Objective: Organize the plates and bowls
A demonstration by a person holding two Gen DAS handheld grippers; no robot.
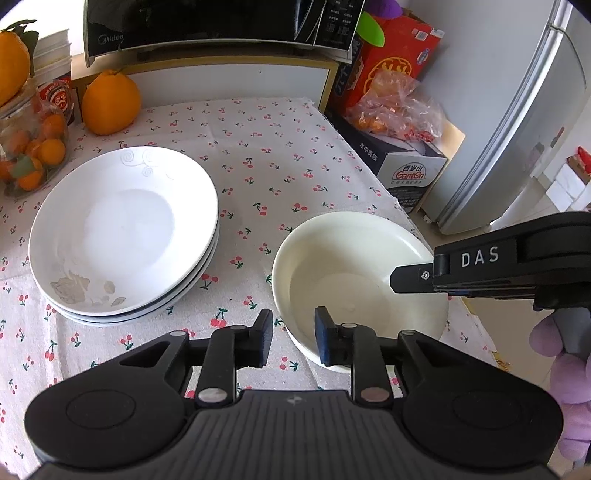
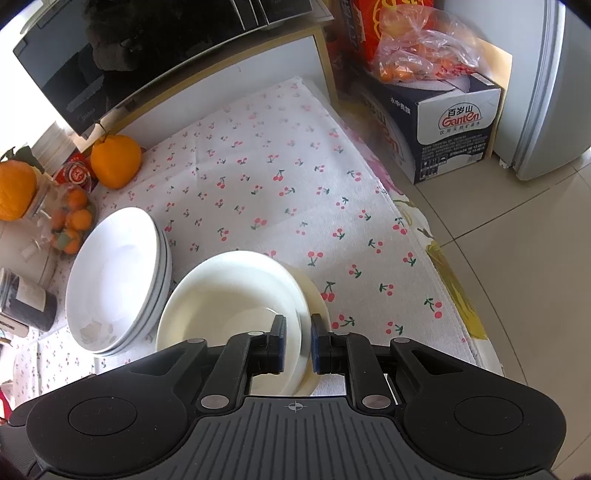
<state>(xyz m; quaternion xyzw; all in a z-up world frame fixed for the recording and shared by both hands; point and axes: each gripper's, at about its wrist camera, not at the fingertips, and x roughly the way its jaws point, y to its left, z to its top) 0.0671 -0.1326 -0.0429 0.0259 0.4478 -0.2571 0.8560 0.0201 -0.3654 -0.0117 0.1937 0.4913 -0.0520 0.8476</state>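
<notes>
A cream bowl (image 1: 354, 280) (image 2: 229, 295) rests on the cherry-print cloth (image 1: 266, 158), near the table's right edge. In the right wrist view a second cream rim (image 2: 317, 295) shows just under it, as if nested. To its left is a stack of white plates (image 1: 122, 236) (image 2: 118, 273). My left gripper (image 1: 293, 339) straddles the bowl's near rim, and cloth shows between its outer pad and the wall, so it is open. My right gripper (image 2: 298, 343) straddles the bowl's right rim with a small gap at its inner pad. One of its fingers (image 1: 410, 275) reaches over that rim.
Large oranges (image 1: 110, 103) and a glass jar of small oranges (image 1: 33, 155) stand at the back left below a microwave (image 1: 221, 22). Cardboard boxes (image 2: 450, 122) and a fridge (image 1: 517, 110) lie past the table's right edge, above tiled floor (image 2: 517, 258). A purple sleeve (image 1: 569, 369) holds the right gripper.
</notes>
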